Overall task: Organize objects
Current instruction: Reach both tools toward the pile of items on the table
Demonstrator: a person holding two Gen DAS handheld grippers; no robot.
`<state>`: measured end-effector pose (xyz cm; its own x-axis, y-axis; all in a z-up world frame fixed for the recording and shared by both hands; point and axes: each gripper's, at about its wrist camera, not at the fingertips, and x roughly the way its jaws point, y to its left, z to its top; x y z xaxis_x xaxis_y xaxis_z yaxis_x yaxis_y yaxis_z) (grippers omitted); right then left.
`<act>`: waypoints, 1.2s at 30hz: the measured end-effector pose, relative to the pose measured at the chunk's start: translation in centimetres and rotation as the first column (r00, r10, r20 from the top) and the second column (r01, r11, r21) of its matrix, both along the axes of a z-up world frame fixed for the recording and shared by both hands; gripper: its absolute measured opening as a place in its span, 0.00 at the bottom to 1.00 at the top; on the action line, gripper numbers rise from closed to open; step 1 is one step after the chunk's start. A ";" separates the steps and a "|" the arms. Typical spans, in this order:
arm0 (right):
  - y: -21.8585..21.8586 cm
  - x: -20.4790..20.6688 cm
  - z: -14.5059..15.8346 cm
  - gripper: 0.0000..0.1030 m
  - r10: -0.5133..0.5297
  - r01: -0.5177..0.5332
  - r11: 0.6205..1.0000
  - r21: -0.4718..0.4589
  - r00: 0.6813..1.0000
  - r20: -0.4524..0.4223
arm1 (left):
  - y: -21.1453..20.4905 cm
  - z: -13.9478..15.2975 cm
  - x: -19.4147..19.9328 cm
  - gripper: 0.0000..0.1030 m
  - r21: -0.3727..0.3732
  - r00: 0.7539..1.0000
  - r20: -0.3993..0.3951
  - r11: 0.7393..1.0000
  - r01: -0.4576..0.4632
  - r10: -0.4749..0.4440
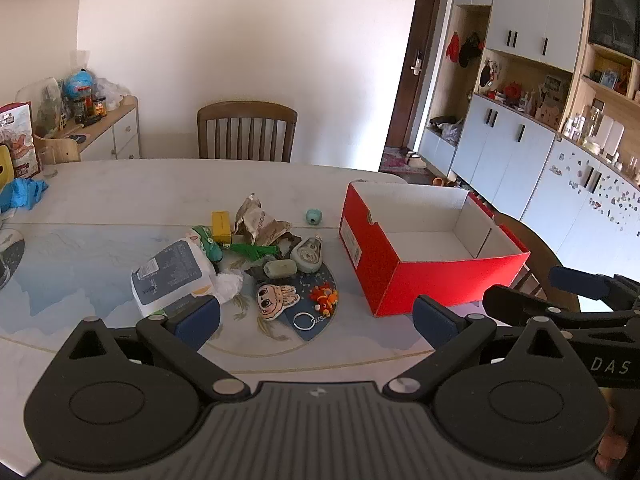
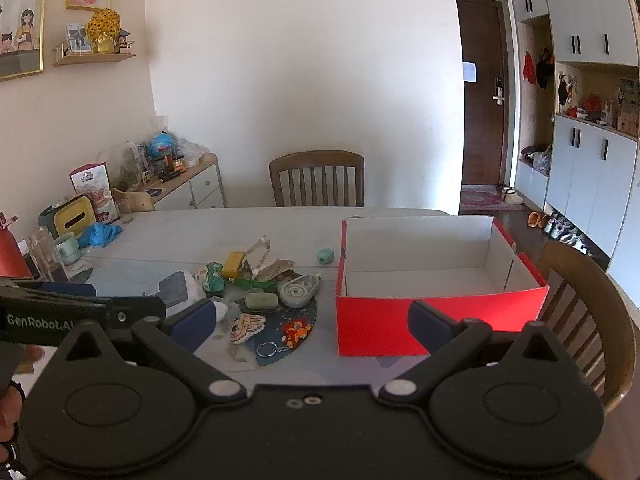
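The pile of small objects (image 1: 256, 256) lies on the pale worktop (image 1: 120, 192) just left of the red box (image 1: 420, 280), and every place here is taken from that box. Both grippers hang short of the box and the pile, touching neither. The left gripper (image 1: 316, 316) has its blue-padded fingers (image 1: 198, 320) spread wide with nothing between them, and the pile shows beyond the gap. The right gripper (image 2: 308, 320) likewise has its fingers (image 2: 430, 326) wide apart and empty, the box's near wall behind the right one.

The box is open-topped cardboard, red outside and white inside, and looks empty. Nearest its left wall sit a grey-green teardrop case (image 1: 308, 254) and a small round teal piece (image 1: 315, 216); farther left come crumpled brown wrappers (image 1: 260, 222), a yellow block (image 1: 221, 226), a green soap-like bar (image 1: 280, 268) and a white and grey-blue pouch (image 1: 172, 276). Toward the camera lie a flat cartoon-face charm (image 1: 276, 298), an orange charm (image 1: 326, 296) and a metal key ring (image 1: 304, 320).

Only the right wrist view shows framed pictures (image 2: 20, 16) and a small wall shelf (image 2: 94, 56) on the wall far left of the box; only the left wrist view shows the sticker-dotted cabinet doors (image 1: 592, 184) to its right. A slatted wooden chair (image 1: 247, 130) stands behind the worktop
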<state>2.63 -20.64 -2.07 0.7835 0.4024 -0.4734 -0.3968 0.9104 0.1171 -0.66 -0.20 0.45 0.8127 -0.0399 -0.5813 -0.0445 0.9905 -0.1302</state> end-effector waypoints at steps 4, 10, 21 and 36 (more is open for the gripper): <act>0.3 0.4 -0.1 0.99 0.008 -0.008 1.000 0.010 1.000 -0.007 | 0.3 0.0 0.3 1.00 0.006 1.000 0.003 1.000 0.001 -0.001; 1.2 1.1 -0.4 0.97 0.022 -0.022 0.999 0.032 0.999 -0.025 | 1.4 -0.2 1.1 1.00 -0.003 1.000 0.016 1.000 0.010 -0.010; 4.4 3.9 -1.2 0.93 0.005 -0.005 1.000 0.005 0.997 -0.076 | 4.9 -1.2 4.4 1.00 -0.019 1.000 -0.004 1.000 0.024 -0.024; 10.6 9.5 -5.9 0.79 0.043 -0.053 0.998 -0.038 0.970 -0.241 | 11.6 -7.0 10.4 1.00 0.145 0.996 -0.050 0.987 0.075 -0.068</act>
<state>12.11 -10.09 -7.95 0.6254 0.4117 -0.6628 -0.4053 0.8973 0.1750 9.74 11.44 -6.55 0.7836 -0.0084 -0.6212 0.0244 0.9996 0.0173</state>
